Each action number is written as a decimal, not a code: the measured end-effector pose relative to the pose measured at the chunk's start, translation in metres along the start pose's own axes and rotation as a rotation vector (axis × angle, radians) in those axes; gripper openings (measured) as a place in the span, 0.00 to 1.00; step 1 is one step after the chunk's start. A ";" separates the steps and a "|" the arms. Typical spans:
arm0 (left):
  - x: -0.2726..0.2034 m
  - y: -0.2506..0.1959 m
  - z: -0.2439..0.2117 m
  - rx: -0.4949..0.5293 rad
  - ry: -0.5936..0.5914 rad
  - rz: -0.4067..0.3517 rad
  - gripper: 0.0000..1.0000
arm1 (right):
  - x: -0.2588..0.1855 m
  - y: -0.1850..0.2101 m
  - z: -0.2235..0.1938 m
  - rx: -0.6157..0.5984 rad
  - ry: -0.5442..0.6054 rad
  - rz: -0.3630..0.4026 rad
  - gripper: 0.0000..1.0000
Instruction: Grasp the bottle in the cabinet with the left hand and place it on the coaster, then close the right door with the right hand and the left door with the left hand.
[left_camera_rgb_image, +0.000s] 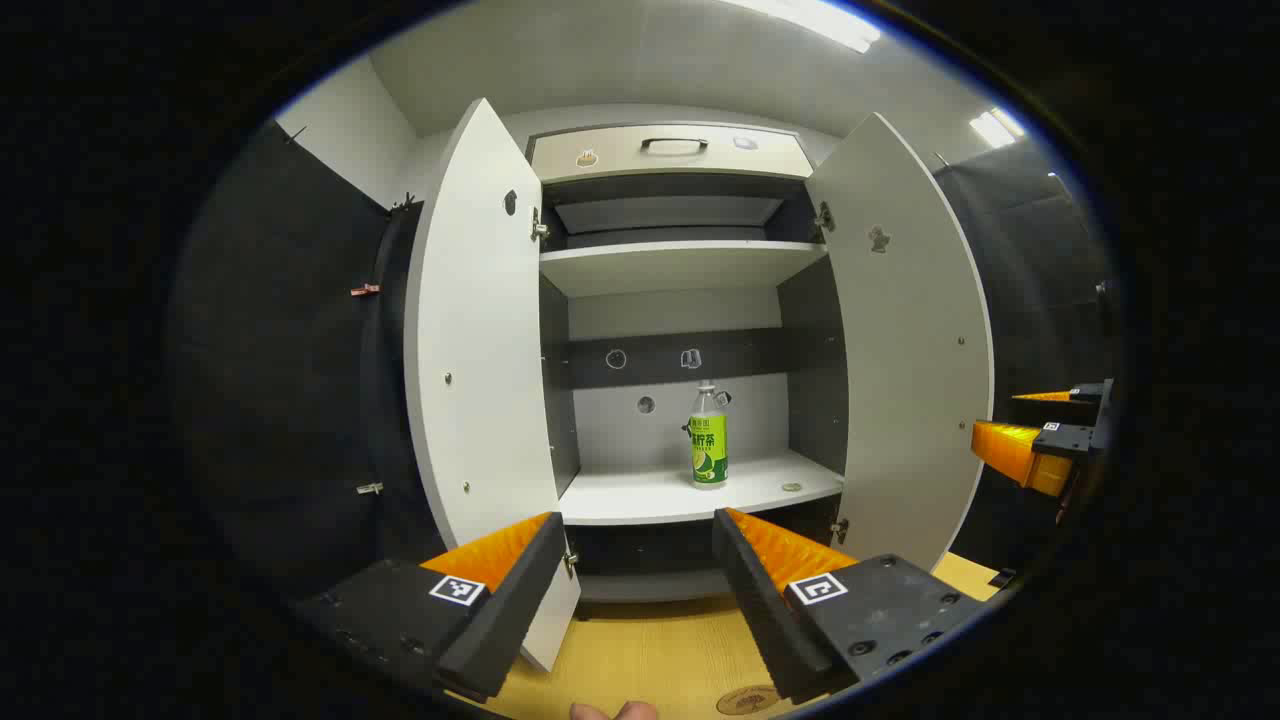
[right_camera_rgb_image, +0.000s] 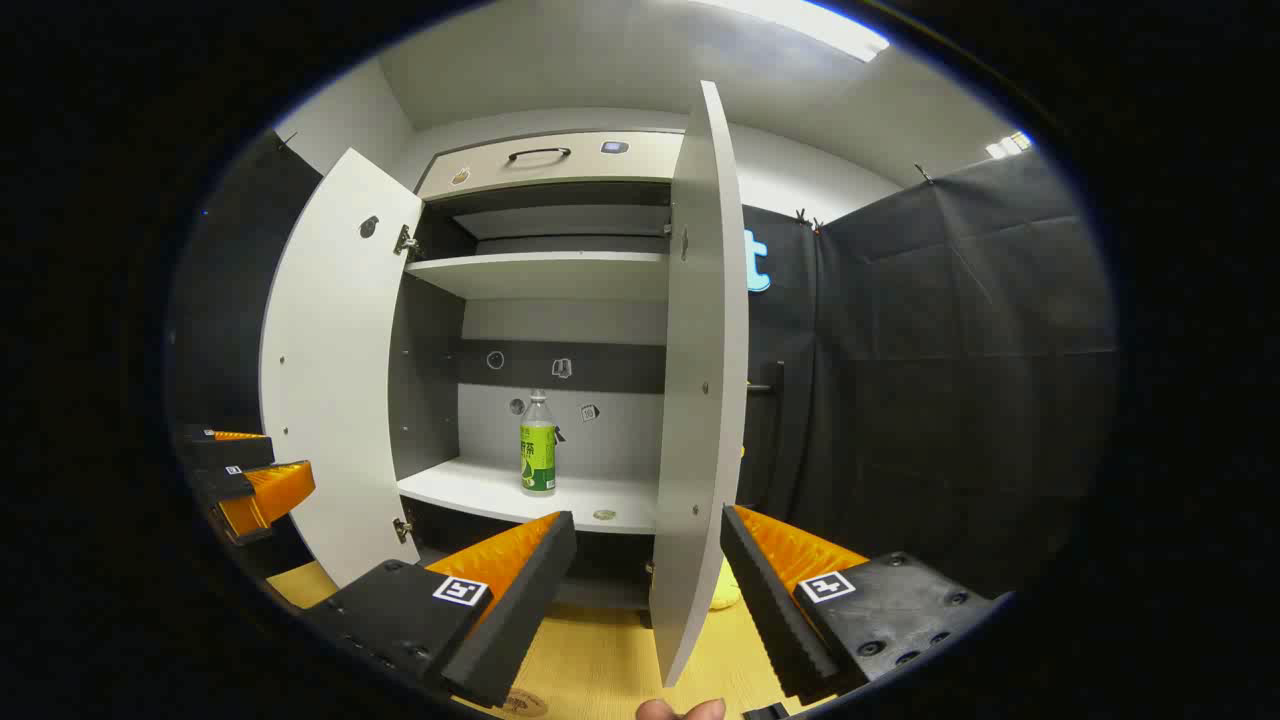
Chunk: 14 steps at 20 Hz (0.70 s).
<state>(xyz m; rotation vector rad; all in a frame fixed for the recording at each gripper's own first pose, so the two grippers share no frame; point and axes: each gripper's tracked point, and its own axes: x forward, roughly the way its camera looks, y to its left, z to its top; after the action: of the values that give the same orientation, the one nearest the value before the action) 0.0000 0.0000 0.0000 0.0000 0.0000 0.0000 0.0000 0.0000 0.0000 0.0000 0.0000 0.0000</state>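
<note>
The left gripper (left_camera_rgb_image: 635, 560) has its fingers spread wide and holding nothing, aimed straight into the open white two-door cabinet (left_camera_rgb_image: 680, 268). Between those fingers, farther in, the clear plastic bottle with a green label and white cap (left_camera_rgb_image: 708, 437) stands upright on the lower white shelf (left_camera_rgb_image: 640, 495), well apart from the fingertips and a little right of their midline. The round wooden coaster (left_camera_rgb_image: 748, 699) lies on the pale wood tabletop (left_camera_rgb_image: 650, 655) just below the gripper. The right gripper (right_camera_rgb_image: 648, 560) is likewise spread and empty, its fingers straddling the edge of the open white right door (right_camera_rgb_image: 705, 380) without touching it; the open white left door (left_camera_rgb_image: 480, 330) stands beside the left gripper.

The step in hand appears to be the reach for the bottle. It would go best level, nudged slightly right, fingers kept wide until they flank the label at mid-height, then closing gently, since a tall light bottle tips easily.
</note>
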 end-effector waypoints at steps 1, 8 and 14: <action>0.000 0.001 0.001 0.004 -0.001 0.002 0.94 | -0.001 0.000 0.000 0.001 -0.001 0.001 0.96; -0.002 0.003 -0.001 0.000 0.000 0.004 0.94 | -0.002 0.002 0.001 -0.008 -0.008 0.004 0.96; 0.001 0.002 -0.001 -0.002 -0.002 0.002 0.94 | -0.003 0.006 0.002 0.000 -0.007 0.006 0.97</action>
<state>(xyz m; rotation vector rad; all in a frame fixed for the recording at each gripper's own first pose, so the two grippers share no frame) 0.0006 0.0023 -0.0012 -0.0022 -0.0016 0.0023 -0.0027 0.0057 0.0017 -0.0003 -0.0065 0.0058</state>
